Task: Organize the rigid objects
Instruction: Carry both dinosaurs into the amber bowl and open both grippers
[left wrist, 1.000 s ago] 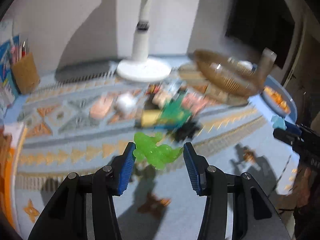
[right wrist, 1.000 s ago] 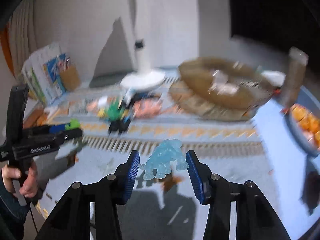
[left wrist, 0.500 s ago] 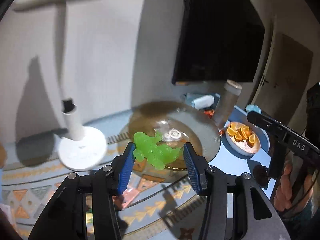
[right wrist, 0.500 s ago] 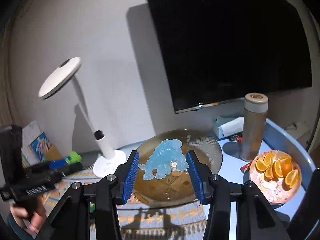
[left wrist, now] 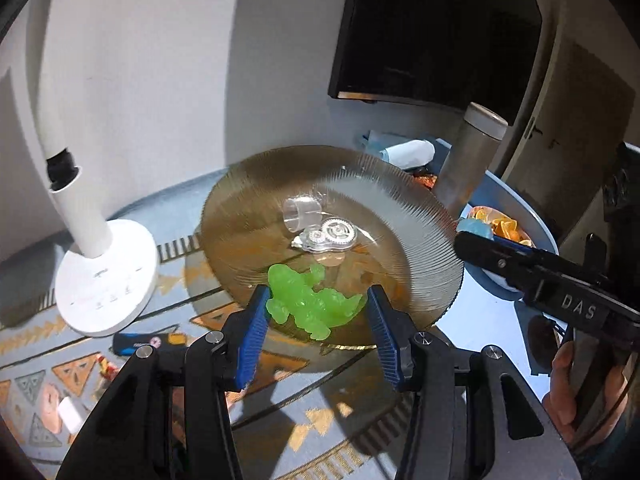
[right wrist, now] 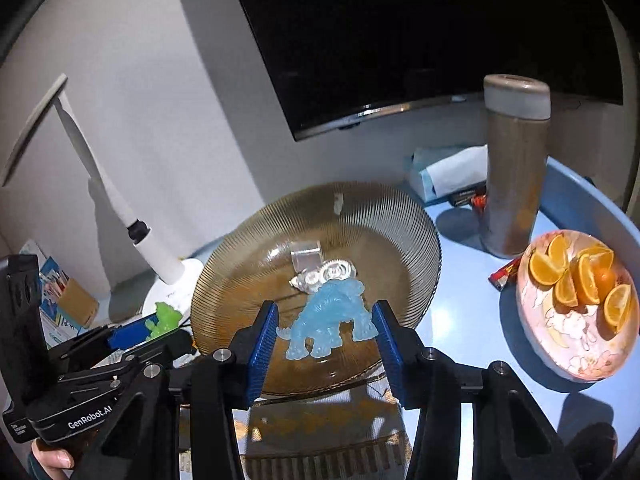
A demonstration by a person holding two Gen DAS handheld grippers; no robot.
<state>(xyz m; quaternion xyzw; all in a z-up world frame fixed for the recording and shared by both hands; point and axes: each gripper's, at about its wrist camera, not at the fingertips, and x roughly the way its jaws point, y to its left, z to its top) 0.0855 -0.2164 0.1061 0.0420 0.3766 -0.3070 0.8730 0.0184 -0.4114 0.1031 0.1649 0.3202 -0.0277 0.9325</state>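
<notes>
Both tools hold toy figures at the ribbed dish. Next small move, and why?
Probably lower the left tool into the amber dish and release. Its green figure already hangs over the near rim, the blue figure likewise, and bare space remains beside the clear pieces.

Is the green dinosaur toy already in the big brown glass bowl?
Not yet. The green dinosaur is held between the left gripper's blue pads, above the brown glass bowl, not resting in it.

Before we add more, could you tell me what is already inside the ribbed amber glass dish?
The dish holds a clear small cup and clear geared tape dispenser; held toys hide part of its floor.
</notes>
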